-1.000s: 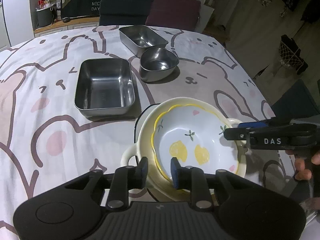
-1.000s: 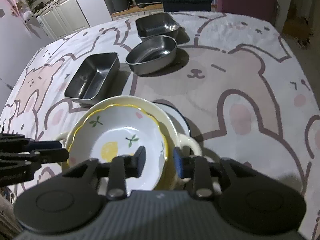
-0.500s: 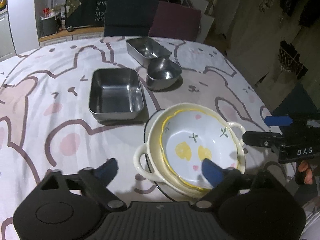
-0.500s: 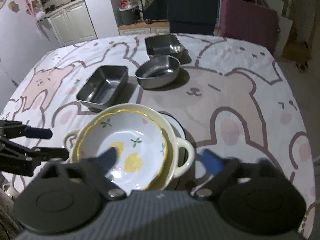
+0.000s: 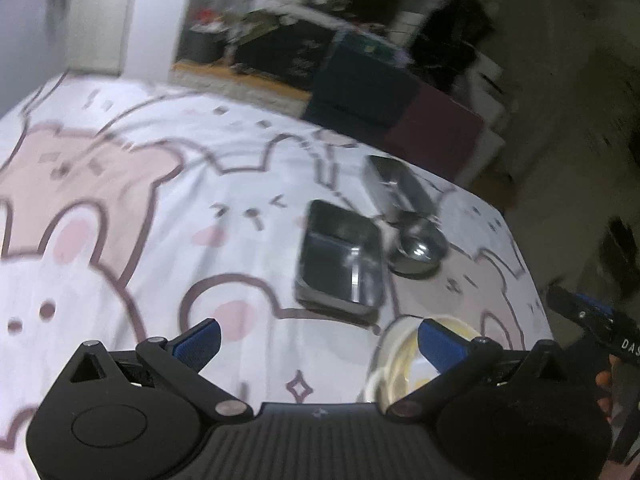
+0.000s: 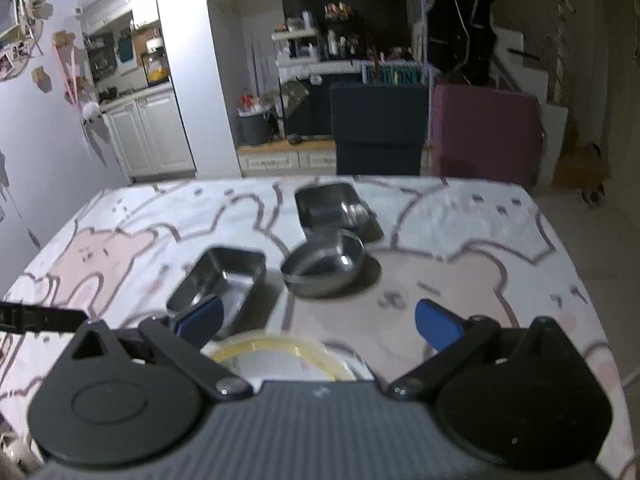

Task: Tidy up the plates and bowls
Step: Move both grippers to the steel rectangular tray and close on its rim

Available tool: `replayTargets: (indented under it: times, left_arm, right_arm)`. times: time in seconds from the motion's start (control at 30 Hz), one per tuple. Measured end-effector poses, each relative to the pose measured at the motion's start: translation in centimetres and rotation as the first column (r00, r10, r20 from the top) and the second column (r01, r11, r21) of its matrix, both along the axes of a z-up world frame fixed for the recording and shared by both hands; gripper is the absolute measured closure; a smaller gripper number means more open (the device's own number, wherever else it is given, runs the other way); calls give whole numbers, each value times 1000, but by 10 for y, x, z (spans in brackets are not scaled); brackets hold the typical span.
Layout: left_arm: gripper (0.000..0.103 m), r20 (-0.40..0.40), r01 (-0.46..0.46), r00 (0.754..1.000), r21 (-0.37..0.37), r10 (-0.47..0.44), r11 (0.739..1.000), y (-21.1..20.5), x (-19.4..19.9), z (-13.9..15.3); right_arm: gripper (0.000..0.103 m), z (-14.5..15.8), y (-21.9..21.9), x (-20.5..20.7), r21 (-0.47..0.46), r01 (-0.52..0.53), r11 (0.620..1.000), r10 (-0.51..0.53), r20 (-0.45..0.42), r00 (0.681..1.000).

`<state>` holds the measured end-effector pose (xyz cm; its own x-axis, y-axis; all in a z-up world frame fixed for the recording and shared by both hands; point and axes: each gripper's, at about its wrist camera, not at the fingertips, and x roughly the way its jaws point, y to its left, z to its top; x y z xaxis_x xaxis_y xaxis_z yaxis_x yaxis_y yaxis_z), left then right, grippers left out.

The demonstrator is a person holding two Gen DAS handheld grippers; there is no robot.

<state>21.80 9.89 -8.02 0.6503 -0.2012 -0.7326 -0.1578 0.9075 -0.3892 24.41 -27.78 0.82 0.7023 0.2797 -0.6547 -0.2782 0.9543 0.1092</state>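
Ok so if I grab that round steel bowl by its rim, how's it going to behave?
The round steel bowl looks thin-walled and rigid, so it is probably light and won't flex. Its polished, glinting surface suggests the rim could slip between the pads. The curved underside may let it rock or slide on the tablecloth if nudged, and the rectangular tin sits close behind it.

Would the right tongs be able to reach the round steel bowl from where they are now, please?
Probably yes: the right tongs are open, and only bare tablecloth lies between them and the round steel bowl ahead.
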Motion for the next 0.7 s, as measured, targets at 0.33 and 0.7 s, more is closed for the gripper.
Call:
replayTargets:
  times: [0.33, 0.7]
  left_arm:
    - [0, -193, -213, 963, -131, 186, 968, 29, 33, -49]
    - [0, -246, -240, 949, -165, 196, 957, 3, 88, -79]
  right_arm:
    - [0, -18, 73, 75, -98, -145, 984, 151, 53, 987]
    - [5, -63, 150, 138, -253, -307, 918, 298, -74, 952]
